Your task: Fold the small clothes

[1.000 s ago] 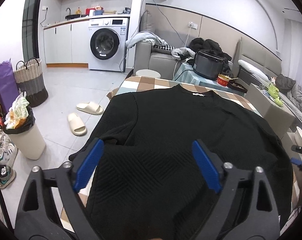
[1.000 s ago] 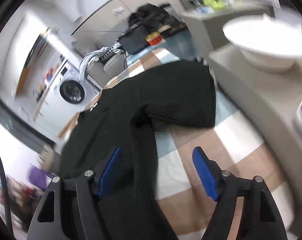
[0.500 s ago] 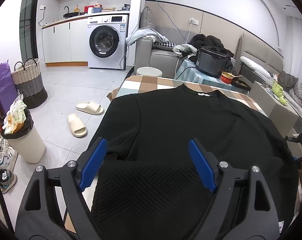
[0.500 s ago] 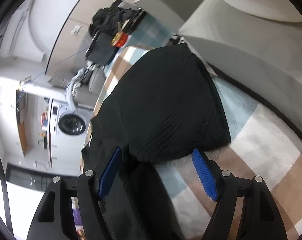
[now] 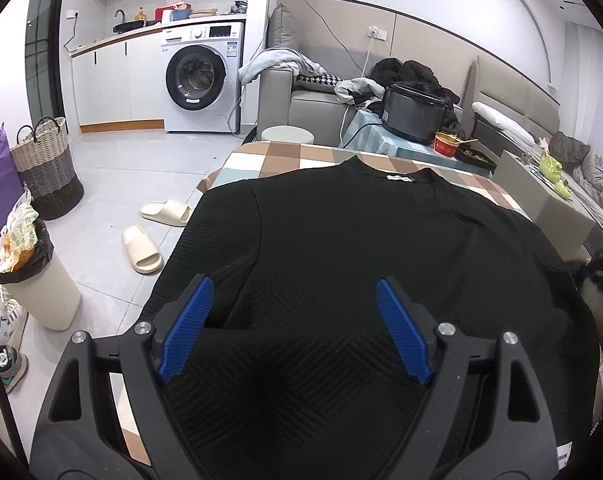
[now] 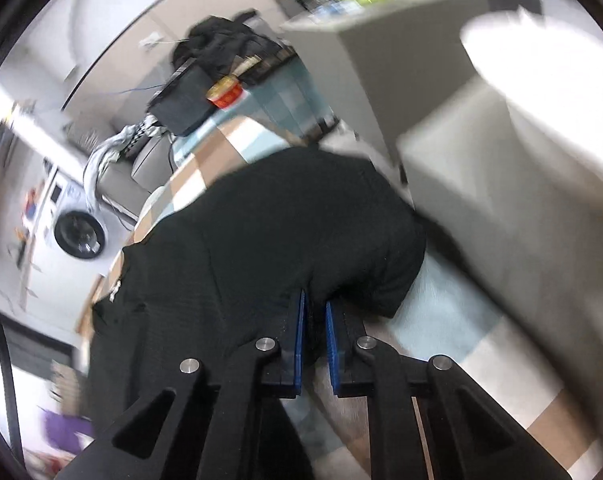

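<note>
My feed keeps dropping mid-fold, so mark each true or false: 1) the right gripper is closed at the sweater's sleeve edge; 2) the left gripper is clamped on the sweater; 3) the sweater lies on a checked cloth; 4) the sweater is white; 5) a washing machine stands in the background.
1) True: the right gripper has its blue pads nearly together at the sleeve edge of the sweater.
2) False: the left gripper stands wide open above the sweater, gripping nothing.
3) True: the checked cloth shows beyond the collar.
4) False: the sweater is black.
5) True: the washing machine stands by the counter.
</note>
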Available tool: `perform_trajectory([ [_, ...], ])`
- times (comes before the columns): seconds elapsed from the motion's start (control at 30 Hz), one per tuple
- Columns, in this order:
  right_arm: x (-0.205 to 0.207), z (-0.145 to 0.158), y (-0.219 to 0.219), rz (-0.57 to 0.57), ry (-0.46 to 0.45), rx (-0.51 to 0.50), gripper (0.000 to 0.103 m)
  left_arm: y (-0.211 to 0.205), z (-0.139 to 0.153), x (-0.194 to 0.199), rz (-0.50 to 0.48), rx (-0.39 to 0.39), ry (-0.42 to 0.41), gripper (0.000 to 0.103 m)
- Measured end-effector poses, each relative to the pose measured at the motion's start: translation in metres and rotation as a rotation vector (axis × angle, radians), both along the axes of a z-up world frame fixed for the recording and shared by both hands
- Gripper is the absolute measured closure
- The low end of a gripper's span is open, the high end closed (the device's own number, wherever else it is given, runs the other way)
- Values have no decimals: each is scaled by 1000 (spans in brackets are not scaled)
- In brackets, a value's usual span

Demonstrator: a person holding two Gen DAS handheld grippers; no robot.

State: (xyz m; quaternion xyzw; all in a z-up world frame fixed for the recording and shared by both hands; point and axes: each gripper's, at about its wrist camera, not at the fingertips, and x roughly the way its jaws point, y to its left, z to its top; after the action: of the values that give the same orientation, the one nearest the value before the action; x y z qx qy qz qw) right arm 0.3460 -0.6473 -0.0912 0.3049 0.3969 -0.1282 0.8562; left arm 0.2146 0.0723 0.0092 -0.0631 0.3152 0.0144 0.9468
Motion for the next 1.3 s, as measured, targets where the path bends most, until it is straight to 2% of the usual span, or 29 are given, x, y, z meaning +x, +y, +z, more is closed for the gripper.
perform_trajectory([
  [0.07,5,23,16,75,-74,-121,93,-1,-2,2,-2,-1,1,21],
  [0.13,6,43,35,183,-168,-179,93,-1,-1,2,-2,1,1,21],
  [0.2,7,61,65,343,-271,-251,93,-1,-2,2,0,1,3,21],
  [0.27,10,68,104,562,-312,-282,93,-1,-4,2,3,3,2,21],
  [0.3,10,65,128,708,-304,-278,93,0,-4,1,6,5,2,21],
  [0.37,11,52,160,866,-242,-299,93,2,-6,0,13,5,3,21],
  [0.47,12,13,189,983,-33,-361,93,7,-8,-3,24,-4,4,21],
  [0.53,9,-3,187,980,61,-383,89,9,-9,-5,28,-5,8,21],
  [0.6,1,-7,178,952,77,-326,84,10,-12,-7,32,-2,13,21],
  [0.63,-4,-6,166,923,64,-274,74,11,-12,-8,34,-2,15,21],
  [0.67,-6,-4,156,889,53,-240,57,12,-13,-8,35,-3,17,21],
  [0.73,-16,5,132,804,22,-175,43,13,-13,-9,36,-5,16,21],
  [0.9,-10,10,72,590,-1,53,42,11,-14,-7,29,-13,22,21],
  [1.03,4,-8,26,368,41,342,42,5,-12,-6,17,-5,19,21],
  [1.17,10,-25,20,316,55,442,42,2,-11,-6,18,6,20,21],
  [1.23,17,-30,20,289,64,445,43,3,-11,-6,23,2,22,21],
  [1.3,24,-31,23,273,67,404,63,5,-11,-6,28,1,21,21],
])
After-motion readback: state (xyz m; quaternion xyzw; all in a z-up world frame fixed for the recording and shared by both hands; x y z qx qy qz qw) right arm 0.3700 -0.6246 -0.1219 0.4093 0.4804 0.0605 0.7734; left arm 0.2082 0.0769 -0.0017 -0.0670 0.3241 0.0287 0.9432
